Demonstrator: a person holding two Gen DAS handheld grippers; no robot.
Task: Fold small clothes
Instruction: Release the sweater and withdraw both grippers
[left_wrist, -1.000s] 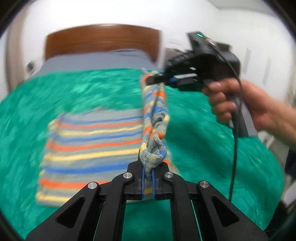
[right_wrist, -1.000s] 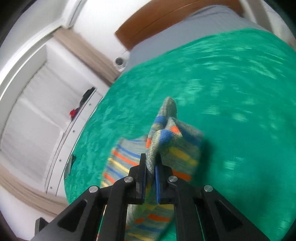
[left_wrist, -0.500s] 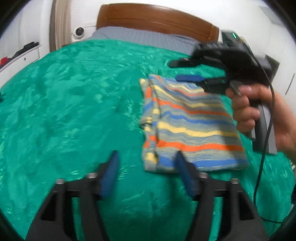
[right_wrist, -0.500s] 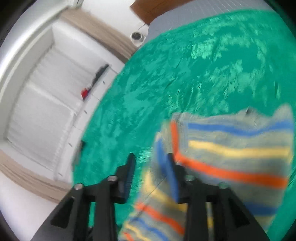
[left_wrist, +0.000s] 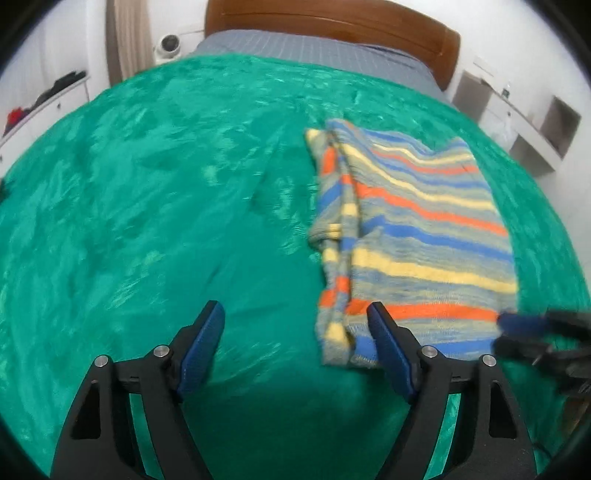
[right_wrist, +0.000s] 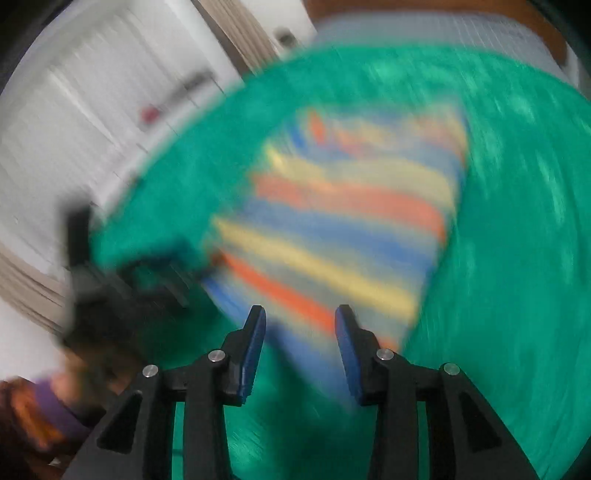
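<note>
A small striped knit garment (left_wrist: 417, 236), grey with blue, orange and yellow stripes, lies folded flat on the green bedspread (left_wrist: 147, 206). My left gripper (left_wrist: 295, 332) is open and empty, just left of the garment's near corner. My right gripper (right_wrist: 299, 321) is open and empty above the garment (right_wrist: 343, 221), which is blurred by motion in the right wrist view. The right gripper's tips (left_wrist: 535, 336) show at the garment's near right corner in the left wrist view. The left gripper (right_wrist: 122, 288) shows blurred at the left in the right wrist view.
A wooden headboard (left_wrist: 332, 22) and a grey sheet (left_wrist: 306, 48) lie at the far end of the bed. White drawers (left_wrist: 40, 107) stand to the left, white shelves (left_wrist: 524, 122) to the right. A white camera (left_wrist: 168, 44) sits by the curtain.
Both grippers have let go of the garment and opened. The garment now lies folded on the bedspread. Both grippers have pulled back toward its near edge; the right one is still moving.
</note>
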